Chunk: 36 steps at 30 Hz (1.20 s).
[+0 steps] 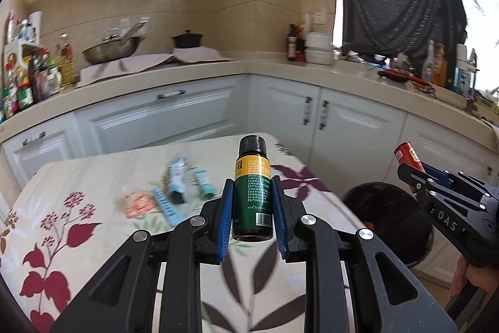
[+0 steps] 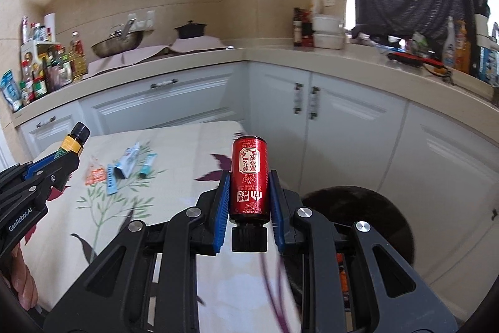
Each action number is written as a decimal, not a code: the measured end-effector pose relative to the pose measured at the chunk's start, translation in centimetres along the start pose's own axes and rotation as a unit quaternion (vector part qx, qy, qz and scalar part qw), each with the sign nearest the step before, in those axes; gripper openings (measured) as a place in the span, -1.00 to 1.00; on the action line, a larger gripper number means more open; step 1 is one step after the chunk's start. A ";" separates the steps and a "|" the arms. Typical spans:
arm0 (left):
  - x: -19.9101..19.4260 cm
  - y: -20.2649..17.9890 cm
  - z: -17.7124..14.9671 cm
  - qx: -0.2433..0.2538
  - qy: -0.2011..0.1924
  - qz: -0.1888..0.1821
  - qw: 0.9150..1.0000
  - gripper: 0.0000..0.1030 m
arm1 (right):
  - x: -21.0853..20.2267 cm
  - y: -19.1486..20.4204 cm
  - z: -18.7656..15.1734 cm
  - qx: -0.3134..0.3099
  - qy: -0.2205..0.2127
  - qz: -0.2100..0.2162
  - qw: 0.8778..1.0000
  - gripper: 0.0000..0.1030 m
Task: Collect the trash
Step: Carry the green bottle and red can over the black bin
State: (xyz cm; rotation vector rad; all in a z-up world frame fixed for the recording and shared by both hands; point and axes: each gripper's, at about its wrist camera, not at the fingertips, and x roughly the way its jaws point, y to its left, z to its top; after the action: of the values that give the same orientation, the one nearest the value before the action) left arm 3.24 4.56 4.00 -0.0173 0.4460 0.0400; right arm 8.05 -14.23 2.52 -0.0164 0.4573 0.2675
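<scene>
My left gripper (image 1: pixel 252 186) is shut on a small green bottle (image 1: pixel 252 192) with a yellow band and black cap pointing away, held above the flowered table (image 1: pixel 93 223). My right gripper (image 2: pixel 249 177) is shut on a small red bottle (image 2: pixel 249 177), its black cap toward the camera. Each gripper shows in the other's view: the red bottle (image 1: pixel 408 156) at right, the green bottle (image 2: pixel 75 141) at left. A black round bin (image 2: pixel 358 220) stands on the floor right of the table, also seen as the bin (image 1: pixel 386 217). On the table lie an orange packet (image 1: pixel 138 203), a blue strip (image 1: pixel 167 206) and two tubes (image 1: pixel 177 180).
White cabinets (image 1: pixel 193 114) and a beige counter (image 1: pixel 280 67) wrap round behind the table. On the counter are a steel bowl (image 1: pixel 110 50), a black pot (image 1: pixel 187 39), several bottles (image 1: pixel 37 77) and white containers (image 1: pixel 318 50). A person's hand (image 2: pixel 18 280) holds the left gripper.
</scene>
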 end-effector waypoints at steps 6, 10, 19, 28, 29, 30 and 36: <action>0.5 -3.8 0.1 0.027 -0.004 -0.036 0.999 -0.53 | -1.1 -3.9 -0.8 0.022 -0.004 -0.036 0.999 -0.56; 1.1 -5.7 0.1 0.039 -0.002 -0.056 0.998 -0.53 | -1.6 -6.0 -1.2 0.033 -0.005 -0.057 0.998 -0.56; 2.6 -10.4 0.0 0.060 0.009 -0.093 0.994 -0.53 | -2.0 -9.9 -2.2 0.053 -0.001 -0.088 0.995 -0.56; 4.1 -13.9 -0.4 0.074 0.016 -0.111 0.991 -0.53 | -1.5 -12.7 -3.0 0.069 0.006 -0.103 0.992 -0.56; 4.3 -14.2 -0.3 0.075 0.016 -0.112 0.991 -0.53 | -1.4 -12.9 -3.1 0.071 0.006 -0.104 0.992 -0.56; 4.5 -14.5 -0.3 0.075 0.017 -0.112 0.991 -0.53 | -1.4 -13.1 -3.1 0.072 0.006 -0.105 0.992 -0.56; 5.5 -15.9 -0.5 0.084 0.019 -0.120 0.989 -0.53 | -0.4 -14.4 -3.4 0.079 0.012 -0.110 0.991 -0.56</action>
State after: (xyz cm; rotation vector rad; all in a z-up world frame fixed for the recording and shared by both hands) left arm 8.70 -11.15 1.31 0.0934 0.4822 -0.2349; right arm 9.99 -28.44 -0.96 0.0836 0.4943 0.0133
